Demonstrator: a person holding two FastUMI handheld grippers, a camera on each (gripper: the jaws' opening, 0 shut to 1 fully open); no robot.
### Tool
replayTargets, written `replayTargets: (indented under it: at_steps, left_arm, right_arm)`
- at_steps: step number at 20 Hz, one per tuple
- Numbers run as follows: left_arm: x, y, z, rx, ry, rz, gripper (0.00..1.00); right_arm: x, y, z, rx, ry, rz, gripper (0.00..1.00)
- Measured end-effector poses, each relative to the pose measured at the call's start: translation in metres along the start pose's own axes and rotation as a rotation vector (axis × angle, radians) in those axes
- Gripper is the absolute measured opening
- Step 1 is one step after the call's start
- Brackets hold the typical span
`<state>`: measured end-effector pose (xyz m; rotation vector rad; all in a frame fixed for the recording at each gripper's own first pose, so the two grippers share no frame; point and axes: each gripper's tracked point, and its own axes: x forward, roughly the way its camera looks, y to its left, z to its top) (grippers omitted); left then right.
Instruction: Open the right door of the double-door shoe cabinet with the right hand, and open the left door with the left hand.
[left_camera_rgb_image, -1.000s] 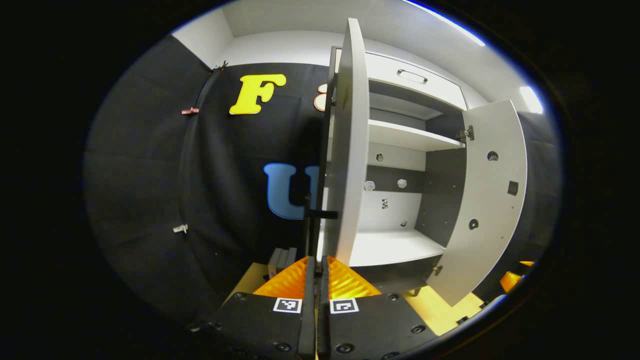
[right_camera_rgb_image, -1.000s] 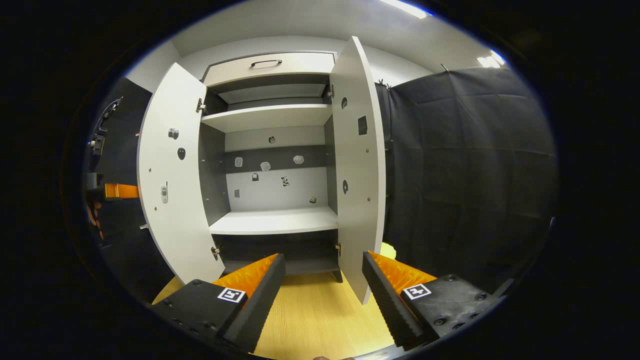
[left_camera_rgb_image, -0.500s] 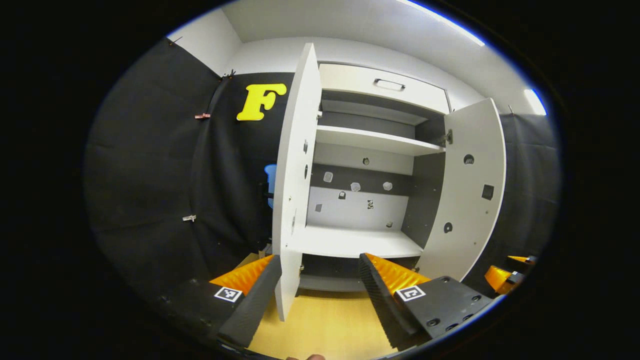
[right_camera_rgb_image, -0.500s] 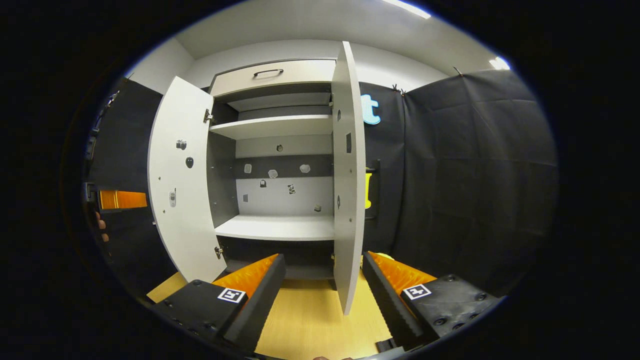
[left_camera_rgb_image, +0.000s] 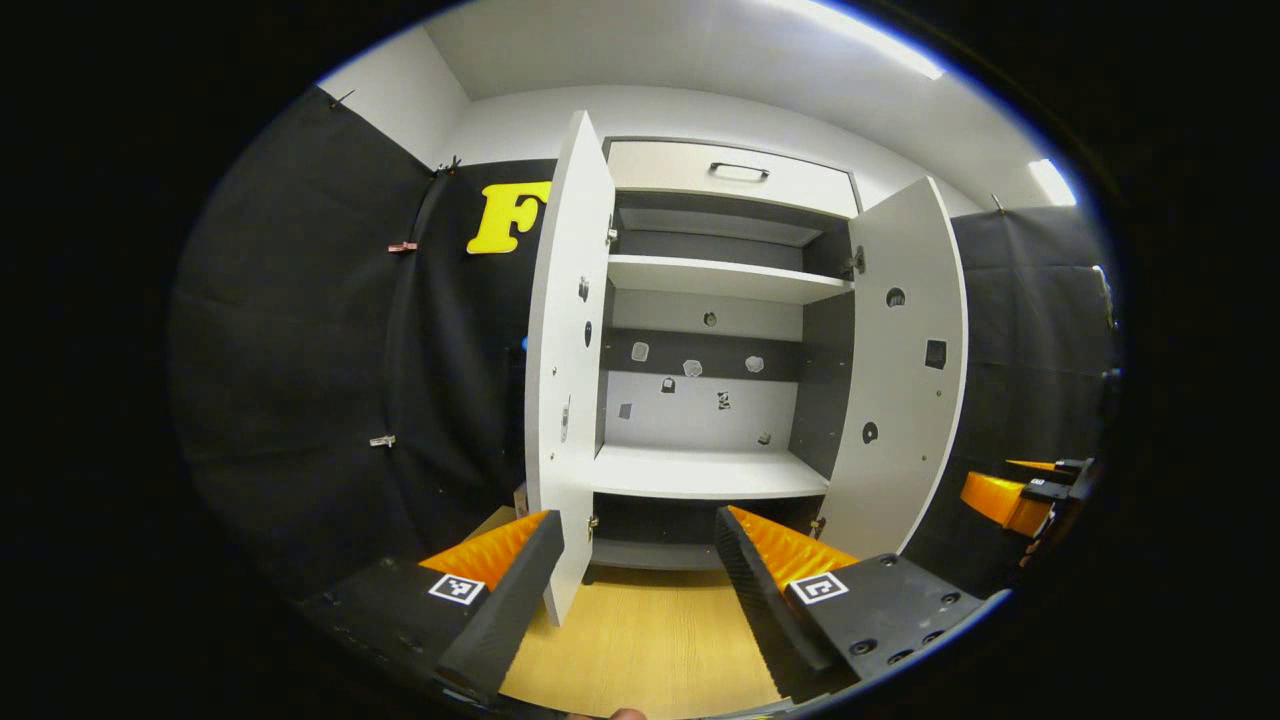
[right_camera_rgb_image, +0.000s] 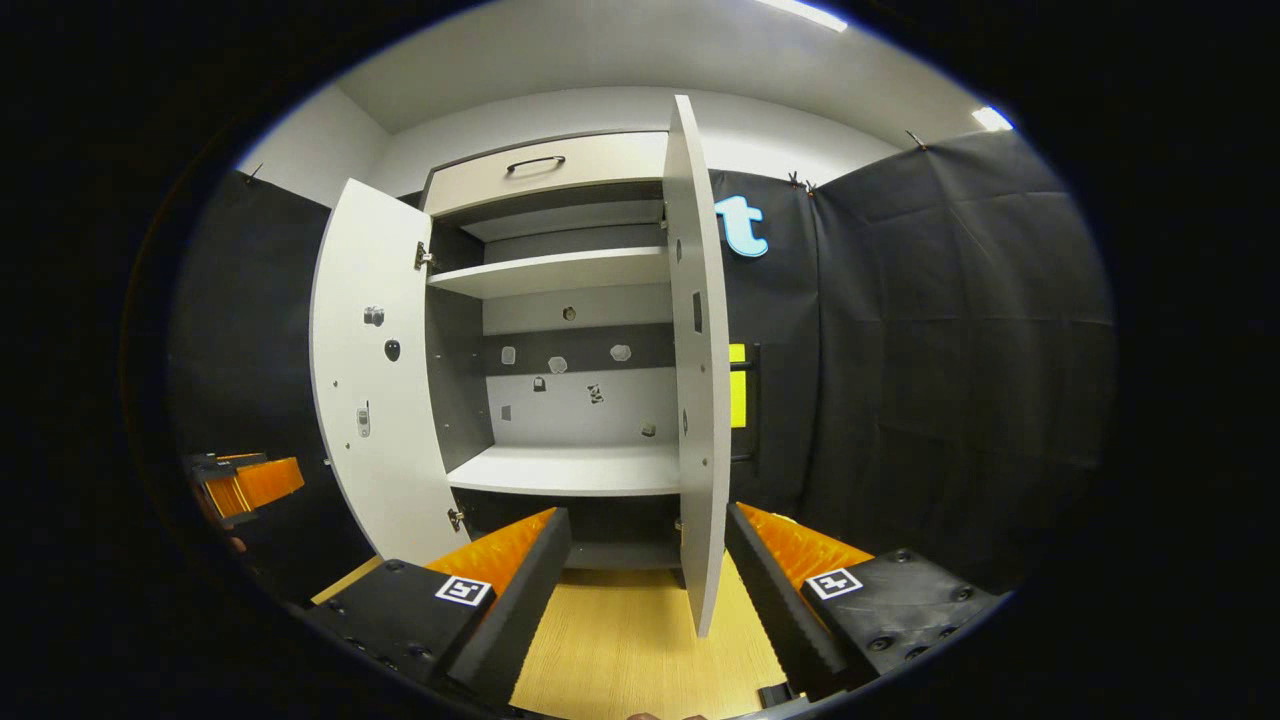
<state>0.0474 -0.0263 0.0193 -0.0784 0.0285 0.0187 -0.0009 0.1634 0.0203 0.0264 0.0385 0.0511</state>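
Standing wide open, both doors of the shoe cabinet (left_camera_rgb_image: 715, 300) fill the middle of each view, the left door (left_camera_rgb_image: 560, 370) edge-on at centre-left of the left gripper view and the right door (right_camera_rgb_image: 695, 370) edge-on at centre of the right gripper view, so the task looks done. The left gripper (left_camera_rgb_image: 635, 590) and right gripper (right_camera_rgb_image: 645, 590) sit low in their frames, fingers spread apart and holding nothing. Next probably comes only a clear retreat over the wooden floor (right_camera_rgb_image: 620, 640), minding each door's free edge near the fingertips.
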Motion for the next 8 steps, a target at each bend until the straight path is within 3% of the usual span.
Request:
replayTargets:
  at_steps: [8]
  left_arm:
    - [0.015,0.018,0.010,0.071,-0.034,-0.005,0.95]
  right_arm:
    - [0.011,0.025,0.004,-0.003,-0.010,-0.018,0.98]
